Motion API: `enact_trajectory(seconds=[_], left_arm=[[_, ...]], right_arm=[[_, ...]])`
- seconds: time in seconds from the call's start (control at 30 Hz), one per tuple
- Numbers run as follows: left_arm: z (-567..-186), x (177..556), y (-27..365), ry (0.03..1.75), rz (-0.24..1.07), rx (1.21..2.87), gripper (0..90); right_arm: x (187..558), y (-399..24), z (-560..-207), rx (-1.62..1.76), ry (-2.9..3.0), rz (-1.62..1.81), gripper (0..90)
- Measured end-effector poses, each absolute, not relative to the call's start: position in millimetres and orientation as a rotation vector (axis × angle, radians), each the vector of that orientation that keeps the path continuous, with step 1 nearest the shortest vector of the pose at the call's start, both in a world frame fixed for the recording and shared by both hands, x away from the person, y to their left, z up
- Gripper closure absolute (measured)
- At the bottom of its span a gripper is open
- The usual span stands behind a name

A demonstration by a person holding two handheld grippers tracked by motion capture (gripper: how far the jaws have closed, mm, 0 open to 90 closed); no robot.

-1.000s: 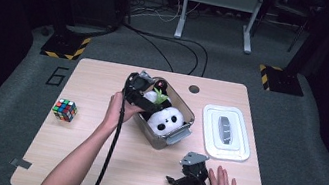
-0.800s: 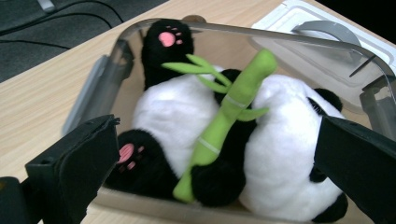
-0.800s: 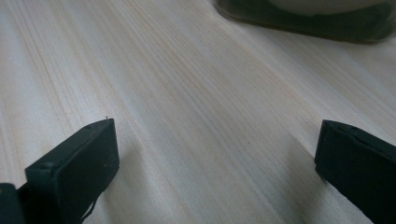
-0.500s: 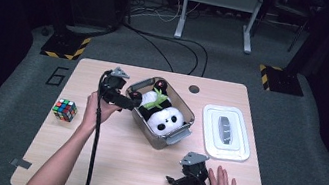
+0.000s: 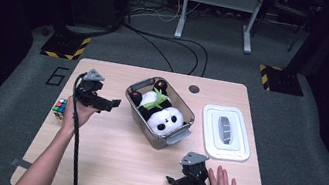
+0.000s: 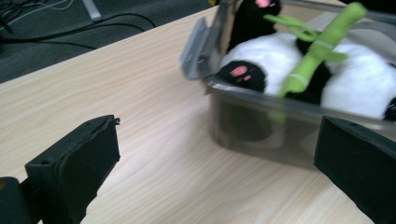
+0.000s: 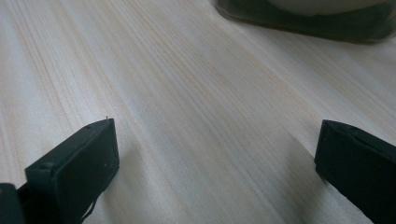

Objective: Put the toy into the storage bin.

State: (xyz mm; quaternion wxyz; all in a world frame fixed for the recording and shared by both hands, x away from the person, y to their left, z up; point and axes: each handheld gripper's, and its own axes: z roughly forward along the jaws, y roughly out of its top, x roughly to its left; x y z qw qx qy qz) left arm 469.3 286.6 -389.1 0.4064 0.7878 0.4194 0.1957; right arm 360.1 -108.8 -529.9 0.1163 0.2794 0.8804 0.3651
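Left of bin (image 5: pixel 137 99), left hand-held gripper (image 5: pixel 109 103) agape, apart.

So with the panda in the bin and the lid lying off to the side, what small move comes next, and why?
Probably the right gripper, open and resting on the table, should lift toward the white lid: the panda toy sits in the clear bin, which is uncovered.

Panda's (image 6: pixel 336 79) head beyond left gripper view's edge
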Motion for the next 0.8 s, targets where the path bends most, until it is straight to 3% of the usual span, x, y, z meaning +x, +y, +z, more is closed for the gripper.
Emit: enact_trajectory(seconds=[0.8], left_arm=[[-455,467,395,1.405,0.619,1.851,0.0]], right_arm=[[360,-109,-530,0.819,2.578,1.070,0.0]])
